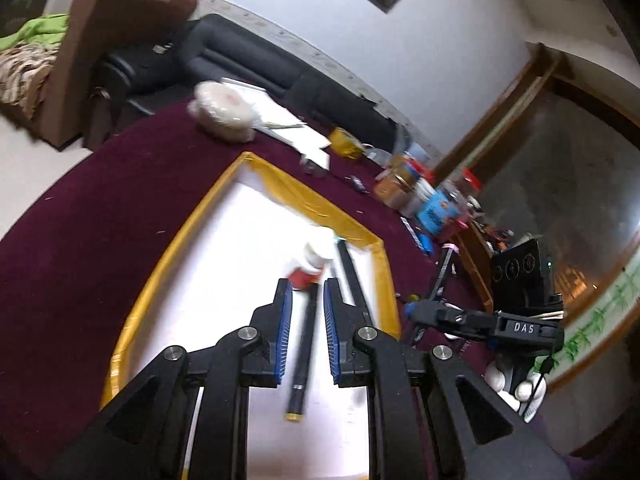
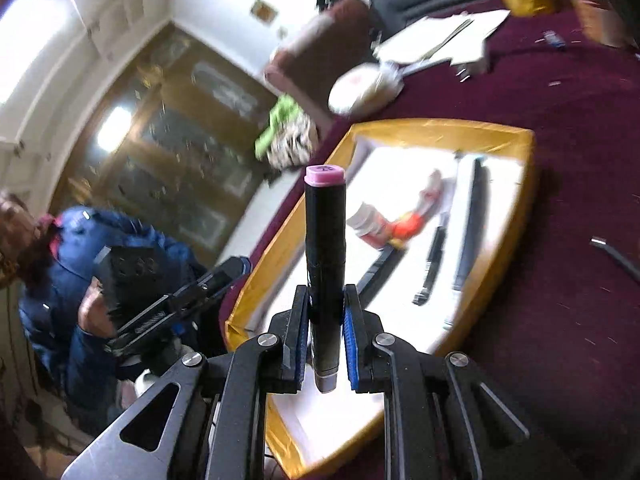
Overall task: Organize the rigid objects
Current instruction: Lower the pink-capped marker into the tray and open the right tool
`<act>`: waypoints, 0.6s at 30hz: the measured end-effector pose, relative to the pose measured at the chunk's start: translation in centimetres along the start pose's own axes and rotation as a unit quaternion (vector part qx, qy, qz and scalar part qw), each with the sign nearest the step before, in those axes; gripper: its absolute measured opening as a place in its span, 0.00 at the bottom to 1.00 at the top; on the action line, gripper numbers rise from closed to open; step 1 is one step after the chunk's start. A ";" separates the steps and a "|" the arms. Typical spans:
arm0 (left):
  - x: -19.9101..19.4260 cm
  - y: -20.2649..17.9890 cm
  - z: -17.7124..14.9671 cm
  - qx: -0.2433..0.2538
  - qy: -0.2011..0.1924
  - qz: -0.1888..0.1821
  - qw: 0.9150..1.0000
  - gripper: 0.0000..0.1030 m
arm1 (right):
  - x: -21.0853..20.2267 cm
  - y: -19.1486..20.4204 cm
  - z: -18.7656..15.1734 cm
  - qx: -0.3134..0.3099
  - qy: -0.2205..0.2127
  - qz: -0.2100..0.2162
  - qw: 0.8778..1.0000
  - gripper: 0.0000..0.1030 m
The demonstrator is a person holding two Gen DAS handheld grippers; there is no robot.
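A white tray with a yellow taped rim (image 1: 320,204) (image 2: 440,128) lies on the maroon tablecloth. In it are a red and white bottle (image 1: 312,264) (image 2: 376,224) on its side and several black pens (image 2: 432,264). My right gripper (image 2: 326,292) (image 1: 420,310) is shut on a black marker with a pink cap (image 2: 325,232) (image 1: 450,246). It holds the marker upright over the tray's near end. My left gripper (image 1: 308,312) (image 2: 236,266) hangs over the tray's other end, shut and holding nothing. One black pen with a yellow tip (image 1: 302,360) lies blurred in the tray below its fingers.
A round white pack (image 1: 224,110) and loose papers (image 1: 288,120) lie beyond the tray. A yellow tape roll (image 1: 346,142) and several jars (image 1: 404,184) stand further along the table. A black cable (image 2: 616,252) lies at the right. A person in a blue jacket (image 2: 80,248) holds the grippers.
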State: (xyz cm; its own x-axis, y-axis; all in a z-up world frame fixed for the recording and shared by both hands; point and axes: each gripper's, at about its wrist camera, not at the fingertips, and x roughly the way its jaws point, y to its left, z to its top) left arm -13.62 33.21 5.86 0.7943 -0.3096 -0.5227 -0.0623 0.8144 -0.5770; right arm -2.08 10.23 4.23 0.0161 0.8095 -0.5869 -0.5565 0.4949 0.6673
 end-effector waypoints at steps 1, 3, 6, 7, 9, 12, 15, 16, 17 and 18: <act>-0.3 0.2 -0.1 0.000 -0.004 0.004 1.000 0.13 | 1.0 0.5 0.1 -0.008 0.013 -0.005 1.000 0.14; -1.0 0.5 -0.3 -0.001 -0.012 0.002 1.000 0.15 | 3.3 1.4 0.3 -0.025 0.043 -0.011 0.999 0.14; -2.2 1.1 -0.6 0.004 -0.025 0.005 1.000 0.27 | 6.3 2.6 1.0 -0.054 0.073 -0.027 0.996 0.14; -2.5 1.3 -0.7 0.004 -0.027 0.008 1.000 0.35 | 7.0 2.8 1.4 -0.062 0.078 -0.038 0.994 0.14; -2.9 1.8 -0.9 0.000 -0.028 0.008 1.000 0.37 | 8.6 3.0 2.2 -0.072 0.084 -0.065 0.992 0.14; -3.2 2.3 -1.0 -0.002 -0.029 0.003 1.000 0.37 | 9.7 2.3 3.9 -0.067 0.078 -0.101 0.990 0.14; -2.9 2.7 -1.1 -0.009 -0.025 0.004 1.000 0.39 | 9.8 2.3 5.3 -0.073 0.054 -0.149 0.985 0.14; -2.8 2.9 -1.1 -0.013 -0.022 0.005 1.000 0.42 | 9.5 2.4 5.3 -0.078 0.047 -0.159 0.983 0.14; -2.6 3.0 -1.1 -0.017 -0.018 0.006 1.000 0.46 | 9.0 2.8 5.2 -0.083 0.042 -0.160 0.983 0.14; -2.6 2.9 -1.1 -0.018 -0.016 0.005 1.000 0.48 | 8.2 3.1 4.9 -0.085 0.037 -0.154 0.984 0.15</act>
State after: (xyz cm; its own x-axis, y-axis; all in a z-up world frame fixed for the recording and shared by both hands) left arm -16.53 35.84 4.80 0.8124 -0.2855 -0.5085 -0.0908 0.7994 -0.5939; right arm 0.39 19.94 3.72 0.1477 0.6014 -0.7852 -0.6660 0.6474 0.3706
